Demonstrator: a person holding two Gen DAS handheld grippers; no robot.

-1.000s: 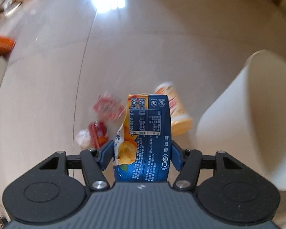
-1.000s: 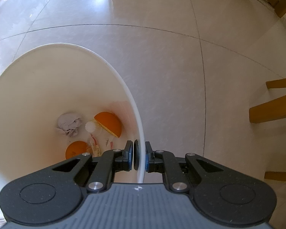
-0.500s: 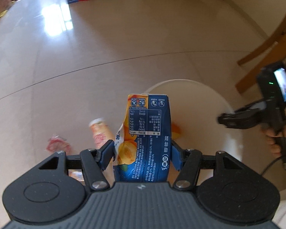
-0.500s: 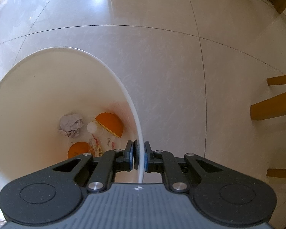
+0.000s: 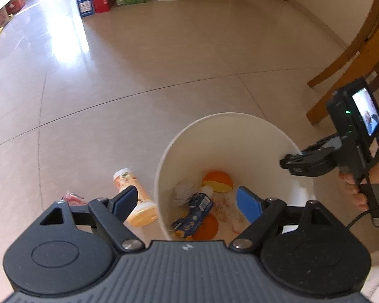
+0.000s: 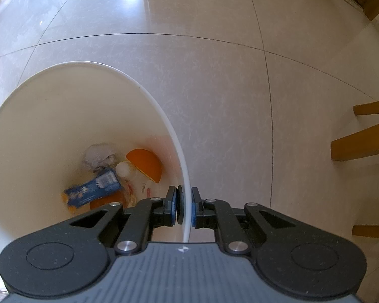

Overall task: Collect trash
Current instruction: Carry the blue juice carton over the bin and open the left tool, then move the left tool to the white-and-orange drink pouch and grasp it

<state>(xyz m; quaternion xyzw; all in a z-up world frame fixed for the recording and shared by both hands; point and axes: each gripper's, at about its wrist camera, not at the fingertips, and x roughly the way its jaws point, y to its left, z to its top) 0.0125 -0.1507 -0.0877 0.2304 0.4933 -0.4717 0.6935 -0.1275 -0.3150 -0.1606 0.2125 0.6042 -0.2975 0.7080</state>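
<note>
Gaping empty, left hand-held gripper (image 5: 187, 202) just opened; right hand-held gripper (image 6: 184, 208) pinching bin (image 5: 227, 131) rim; bottle (image 5: 134, 197) beside.

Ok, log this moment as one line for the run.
left gripper: open, jaws just opened, empty | blue juice carton: inside white plastic bin | right gripper: shut on bin rim
</note>
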